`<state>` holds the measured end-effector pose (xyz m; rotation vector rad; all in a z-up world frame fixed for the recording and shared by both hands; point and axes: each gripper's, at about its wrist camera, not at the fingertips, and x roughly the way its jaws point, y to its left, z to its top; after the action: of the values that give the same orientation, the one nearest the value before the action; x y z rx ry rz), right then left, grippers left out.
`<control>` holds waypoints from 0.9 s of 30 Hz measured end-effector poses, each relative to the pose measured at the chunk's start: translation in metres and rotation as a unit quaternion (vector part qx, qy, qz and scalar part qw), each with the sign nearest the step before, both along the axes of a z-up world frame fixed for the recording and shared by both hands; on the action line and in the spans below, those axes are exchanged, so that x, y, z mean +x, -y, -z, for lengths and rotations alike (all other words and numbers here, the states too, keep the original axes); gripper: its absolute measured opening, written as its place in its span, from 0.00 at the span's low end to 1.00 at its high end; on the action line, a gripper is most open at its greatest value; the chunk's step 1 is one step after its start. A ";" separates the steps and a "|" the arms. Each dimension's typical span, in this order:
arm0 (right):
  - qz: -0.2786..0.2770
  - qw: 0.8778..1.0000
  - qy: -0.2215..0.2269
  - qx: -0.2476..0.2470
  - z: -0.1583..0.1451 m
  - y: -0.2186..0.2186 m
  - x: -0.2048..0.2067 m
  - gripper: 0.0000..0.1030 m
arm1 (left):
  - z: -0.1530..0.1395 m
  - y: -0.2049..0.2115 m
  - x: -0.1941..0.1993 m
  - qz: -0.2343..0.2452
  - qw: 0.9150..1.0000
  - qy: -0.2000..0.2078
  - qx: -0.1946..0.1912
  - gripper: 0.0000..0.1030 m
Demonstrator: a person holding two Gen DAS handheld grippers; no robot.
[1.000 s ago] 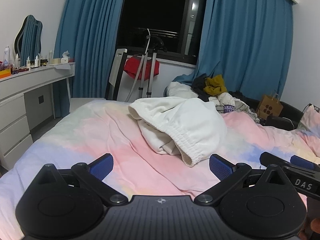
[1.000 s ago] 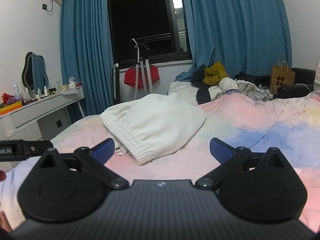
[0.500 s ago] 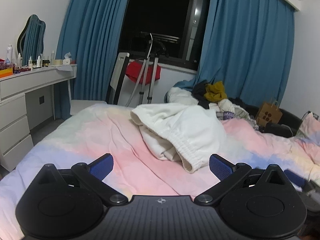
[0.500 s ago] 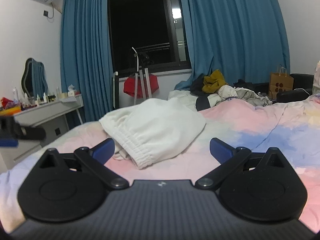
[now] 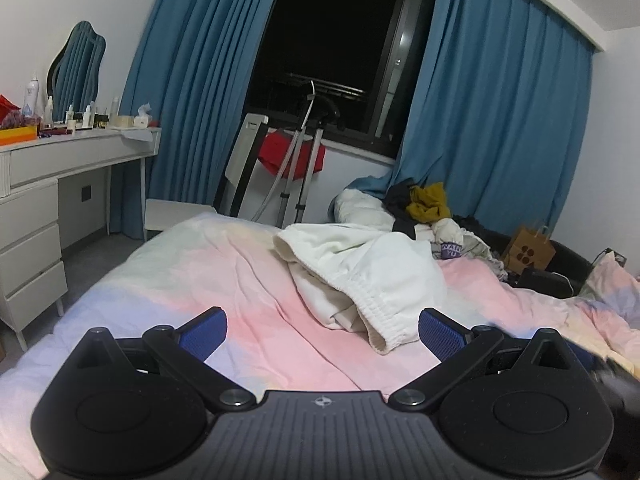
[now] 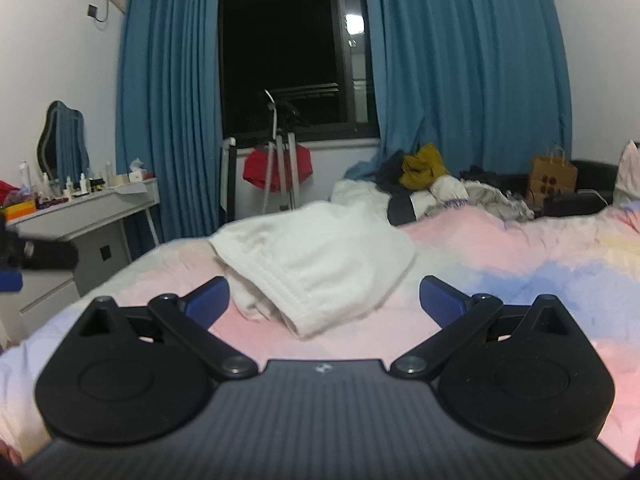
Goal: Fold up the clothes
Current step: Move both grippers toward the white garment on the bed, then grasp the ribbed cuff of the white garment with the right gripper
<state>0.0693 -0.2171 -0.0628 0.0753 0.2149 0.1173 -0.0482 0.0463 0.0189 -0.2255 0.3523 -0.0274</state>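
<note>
1. Your left gripper [image 5: 322,326] is spread wide with nothing between its blue pads, held above the near part of the bed [image 5: 248,320]. Your right gripper [image 6: 324,294] is just as wide and just as empty, also short of the cloth.

2. The task's thing, the white garment [image 5: 376,276], lies near the middle of the bed, just beyond both sets of fingers and touching neither. It sits in a loose, rumpled heap, one layer flopped over another, with a ribbed elastic hem [image 5: 380,320] curling open toward you.

3. As it lies, that heap is not a neat fold: edges are uneven and a wad of cloth bulges out underneath on the left. So I judge this piece has folding left to do. Whether it is partly folded or merely dropped there, you cannot tell from this.

4. At the far right end of the bed a pile of clothes [image 5: 428,208] in black, mustard and pale fabric sits jumbled, so more seems to remain there too.

5. The garment looks like thick, soft fleece or terry, matte and limp; expect it to sag and slide. The bed cover is thin, smooth, pastel pink and blue, creased in long ridges.
</note>
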 end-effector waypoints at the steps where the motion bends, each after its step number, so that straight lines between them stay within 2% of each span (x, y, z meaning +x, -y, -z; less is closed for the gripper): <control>1: -0.001 1.000 -0.003 0.004 -0.003 -0.003 0.003 1.00 | -0.002 -0.003 -0.005 -0.001 1.000 0.001 -0.003 1.00; 6: 0.000 0.999 -0.035 0.024 -0.007 -0.010 0.025 1.00 | -0.014 -0.019 -0.019 -0.015 1.000 0.013 -0.024 1.00; 14: 0.004 0.992 -0.120 0.027 0.037 -0.012 0.100 0.94 | -0.010 -0.035 -0.006 -0.026 0.998 0.014 -0.056 1.00; 16: 0.000 0.990 -0.139 0.012 0.054 -0.019 0.124 0.87 | -0.001 -0.039 0.008 -0.031 0.998 0.006 -0.057 1.00; 17: 0.000 0.988 -0.151 0.006 0.063 -0.021 0.136 0.75 | 0.005 -0.041 0.017 -0.034 0.998 -0.002 -0.057 1.00; 18: 0.003 0.987 -0.162 0.009 0.071 -0.022 0.148 0.69 | 0.011 -0.044 0.027 -0.037 0.997 -0.015 -0.060 1.00; 22: 0.016 0.979 -0.200 0.037 0.105 -0.026 0.194 0.67 | 0.032 -0.059 0.061 -0.030 0.992 -0.059 -0.112 1.00; 26: 0.044 0.982 -0.175 0.062 0.111 -0.020 0.201 0.56 | 0.040 -0.060 0.076 -0.038 0.993 -0.062 -0.097 1.00; 27: 0.051 0.982 -0.167 0.069 0.112 -0.018 0.201 0.48 | 0.042 -0.060 0.079 -0.038 0.993 -0.064 -0.095 1.00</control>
<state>0.2704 -0.1994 -0.1744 0.2443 0.5368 0.0159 0.0308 0.1060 -0.0234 -0.4300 0.4682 0.0291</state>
